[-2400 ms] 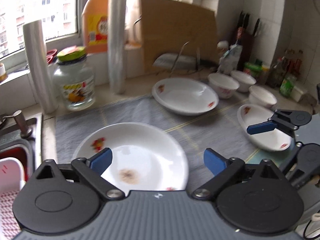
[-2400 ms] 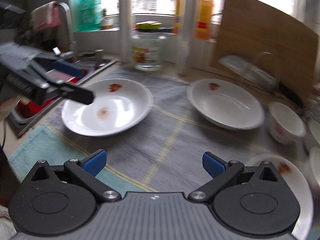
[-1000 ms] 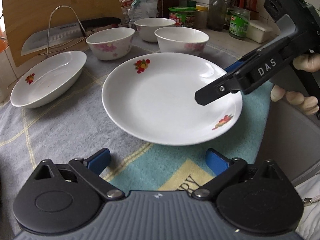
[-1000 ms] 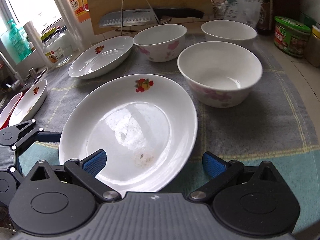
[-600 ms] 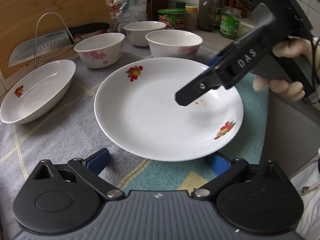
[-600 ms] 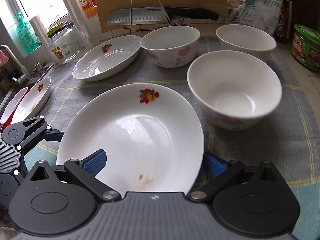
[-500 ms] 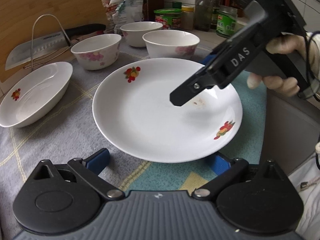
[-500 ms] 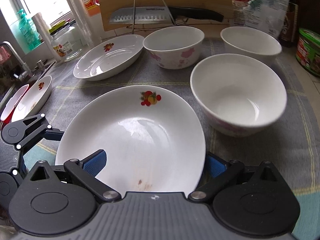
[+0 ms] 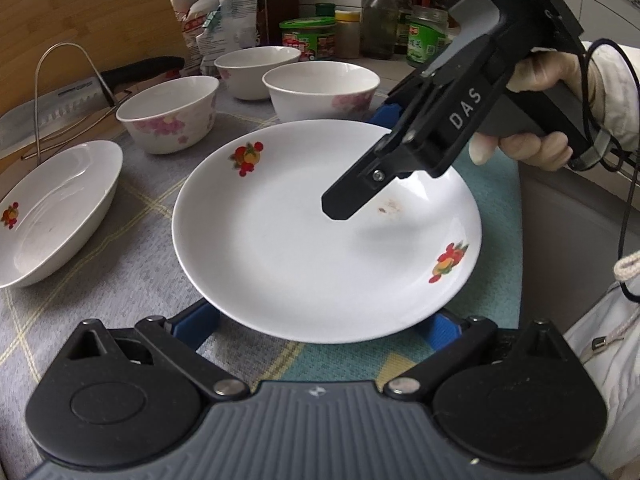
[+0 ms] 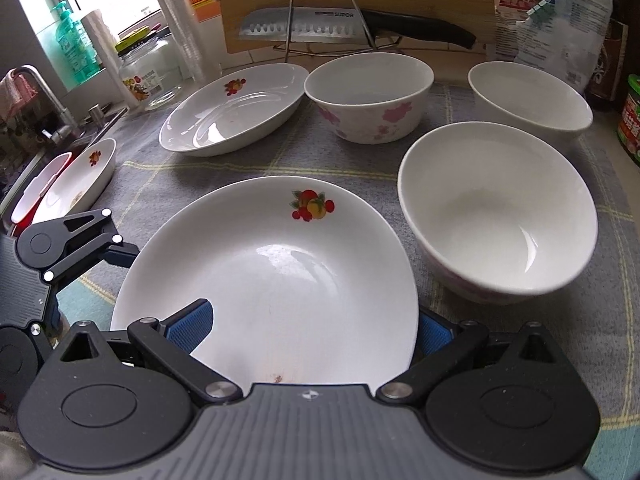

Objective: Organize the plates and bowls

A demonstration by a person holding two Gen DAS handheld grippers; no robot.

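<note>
Left gripper (image 9: 320, 322): spread wide, its blue pads reaching under the near rim of the plate (image 9: 304, 240).
Right gripper (image 10: 310, 330): also wide, straddling the opposite rim.
Plate: lying on the cloth (image 10: 352, 168), likely for stacking.
Beyond: 3 bowls waiting, nearest bowl (image 10: 496, 212) just beside the plate.
</note>
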